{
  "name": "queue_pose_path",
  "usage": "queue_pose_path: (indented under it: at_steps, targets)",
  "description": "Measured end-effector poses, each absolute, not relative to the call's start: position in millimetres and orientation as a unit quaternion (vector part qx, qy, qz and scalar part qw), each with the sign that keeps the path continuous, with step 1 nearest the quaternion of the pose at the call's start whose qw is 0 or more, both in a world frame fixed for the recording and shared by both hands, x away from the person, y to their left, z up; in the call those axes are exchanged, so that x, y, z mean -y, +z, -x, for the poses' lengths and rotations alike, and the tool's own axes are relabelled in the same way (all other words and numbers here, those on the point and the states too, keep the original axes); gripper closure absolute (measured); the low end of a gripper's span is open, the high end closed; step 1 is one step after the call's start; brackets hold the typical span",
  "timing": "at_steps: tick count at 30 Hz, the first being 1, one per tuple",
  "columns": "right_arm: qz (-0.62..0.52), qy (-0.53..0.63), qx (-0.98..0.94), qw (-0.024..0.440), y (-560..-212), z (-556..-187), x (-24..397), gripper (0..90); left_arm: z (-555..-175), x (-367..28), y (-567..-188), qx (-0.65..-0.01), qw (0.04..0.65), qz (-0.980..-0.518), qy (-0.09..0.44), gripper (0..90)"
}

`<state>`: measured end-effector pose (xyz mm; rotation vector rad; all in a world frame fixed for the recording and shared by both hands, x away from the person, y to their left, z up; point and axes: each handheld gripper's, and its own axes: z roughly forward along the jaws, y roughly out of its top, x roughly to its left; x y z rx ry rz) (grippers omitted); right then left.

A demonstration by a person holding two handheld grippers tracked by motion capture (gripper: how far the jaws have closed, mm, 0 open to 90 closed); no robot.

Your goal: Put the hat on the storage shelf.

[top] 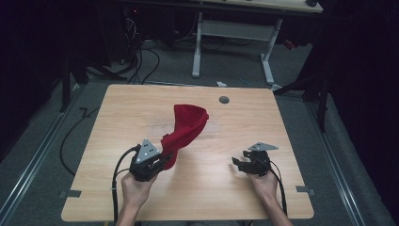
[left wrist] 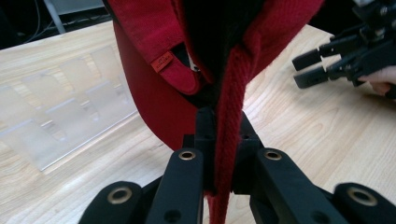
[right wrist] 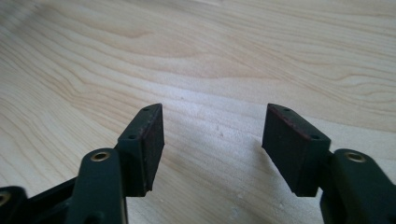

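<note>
While the left gripper [top: 162, 157] is clenched on a thick woven edge of a red cap [top: 188, 125], the cap is lifted off the wooden worktop [top: 235, 188] and rises up and away toward the far middle of it. In the left gripper view the two black fingers [left wrist: 205, 135] press together on that red band [left wrist: 231, 140], which runs down between them and is cut off at the bottom edge. Above the fingers the cap's dark inside opens, too shadowed to read; a small orange-red tab [left wrist: 163, 61] sits on an inner flap, its lettering too small to make out. The top of the cap is cut off by the frame. A faint clear plastic sheet [left wrist: 60, 116] lies flat on the worktop beside the cap; in the high view it is barely a pale patch.

The right gripper [top: 241, 165] hovers low over the near right of the worktop, well apart from the cap, its fingers [right wrist: 144, 144] released and spread wide with only bare wood grain between them. A small round grey disc [top: 224, 100] sits near the worktop's far edge; what it is cannot be told. Both forearms are cut off at the bottom of the high view, and the room beyond is mostly dark.
</note>
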<state>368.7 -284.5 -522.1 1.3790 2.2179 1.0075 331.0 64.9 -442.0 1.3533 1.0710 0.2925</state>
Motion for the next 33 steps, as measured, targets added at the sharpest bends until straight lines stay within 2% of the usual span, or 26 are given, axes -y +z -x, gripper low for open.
queue_pose_path:
  at_steps: [1, 2, 8, 33]
  targets:
    - [-0.485, 0.353, -0.782, 0.171, -523.4, -368.5, 283.9, 38.0, -331.6, -68.5, -441.5, -0.465, 0.635, -0.603, 0.131, 84.7]
    - [-0.483, 0.347, -0.785, 0.174, -524.9, -368.6, 283.2, 37.6, -332.6, -66.7, -440.2, -0.477, 0.65, -0.577, 0.126, 84.7]
    - [-0.468, 0.334, -0.791, 0.208, -530.7, -366.4, 279.7, 36.6, -341.0, -77.0, -436.4, -0.493, 0.659, -0.556, 0.121, 84.7]
    - [-0.471, 0.333, -0.79, 0.209, -531.0, -366.0, 277.8, 34.9, -373.0, -113.9, -405.1, -0.519, 0.681, -0.499, 0.132, 84.7]
